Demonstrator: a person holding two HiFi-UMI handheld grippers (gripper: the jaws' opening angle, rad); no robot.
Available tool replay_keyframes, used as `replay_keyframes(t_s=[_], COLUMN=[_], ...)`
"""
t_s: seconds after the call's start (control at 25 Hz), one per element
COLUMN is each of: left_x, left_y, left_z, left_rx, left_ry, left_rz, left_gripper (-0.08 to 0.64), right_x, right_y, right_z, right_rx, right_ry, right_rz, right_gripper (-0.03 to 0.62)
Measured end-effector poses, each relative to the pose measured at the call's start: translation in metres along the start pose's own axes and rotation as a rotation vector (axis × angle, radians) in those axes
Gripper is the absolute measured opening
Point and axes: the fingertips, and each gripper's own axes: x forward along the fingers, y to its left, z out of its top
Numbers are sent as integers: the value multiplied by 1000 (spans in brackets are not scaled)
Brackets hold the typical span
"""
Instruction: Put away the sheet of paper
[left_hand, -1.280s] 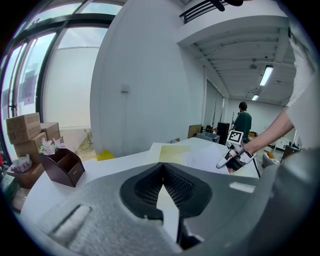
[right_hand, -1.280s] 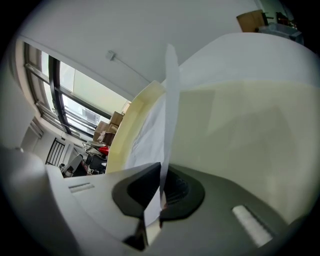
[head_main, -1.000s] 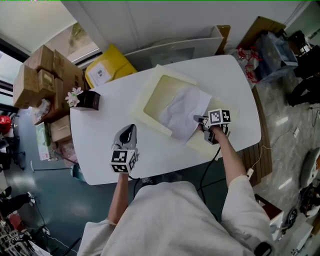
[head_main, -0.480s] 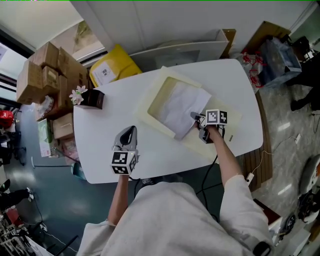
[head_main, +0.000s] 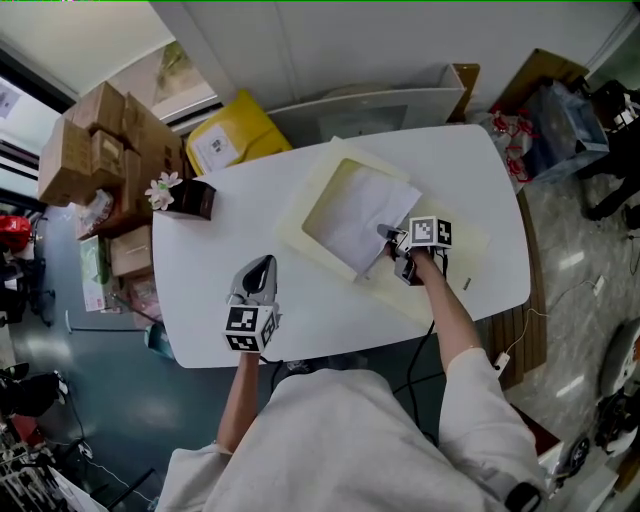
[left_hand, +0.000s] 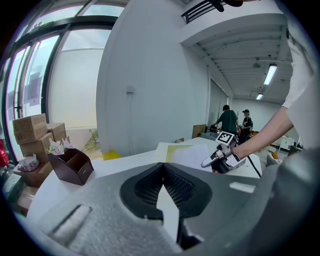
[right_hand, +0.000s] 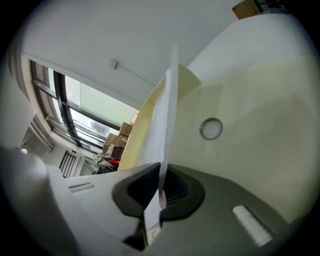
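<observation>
"What's the right gripper (right_hand: 161, 167) got hold of?"

"Its jaws are pinched tight on one corner of the sheet of paper (right_hand: 164, 115). The sheet comes up out of them edge-on."

"And the left gripper (left_hand: 162, 169)?"

"Jaws together, nothing in them. It sits over the bare near-left part of the white table (head_main: 200, 270), well apart from the paper."

"So where is the sheet lying?"

"Mostly over the hollow of the open cream case (head_main: 300, 235) in the middle of the table. The gripped corner reaches out across the case's near rim toward the person. The case's flap is spread flat just beside the right gripper, with a round snap (right_hand: 211, 128) on it."

"Anything else around?"

"A dark brown organizer (head_main: 190, 198) with pale flowers stands at the table's far-left corner. There are cardboard boxes (head_main: 95, 140) on the floor past it, and a yellow bag (head_main: 235, 135) behind the table."
</observation>
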Motion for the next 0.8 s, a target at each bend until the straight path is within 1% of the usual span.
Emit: replay_keyframes(t_s=[0.12, 0.28, 0.36, 0.48, 0.72, 0.8], left_x=[-1, -2, -2, -2, -1, 0], left_y=[6, 14, 16, 19, 26, 25], left_z=[-1, -2, -2, -2, -3, -3], left_rx=[-2, -8, -12, -18, -24, -24], left_ry=[3, 6, 8, 11, 17, 17], left_rz=[10, 24, 29, 37, 48, 45], left_gripper=[6, 6, 6, 6, 6, 6], right_x=[10, 24, 29, 35, 49, 50], right_y=[5, 13, 15, 16, 21, 23], right_z=[3, 3, 2, 6, 13, 12], right_rx=[10, 2, 0, 6, 92, 94], right_ry=[11, 63, 90, 103, 94, 101], right_rz=[20, 36, 34, 33, 71, 72], right_gripper=[2, 2, 2, 2, 3, 3])
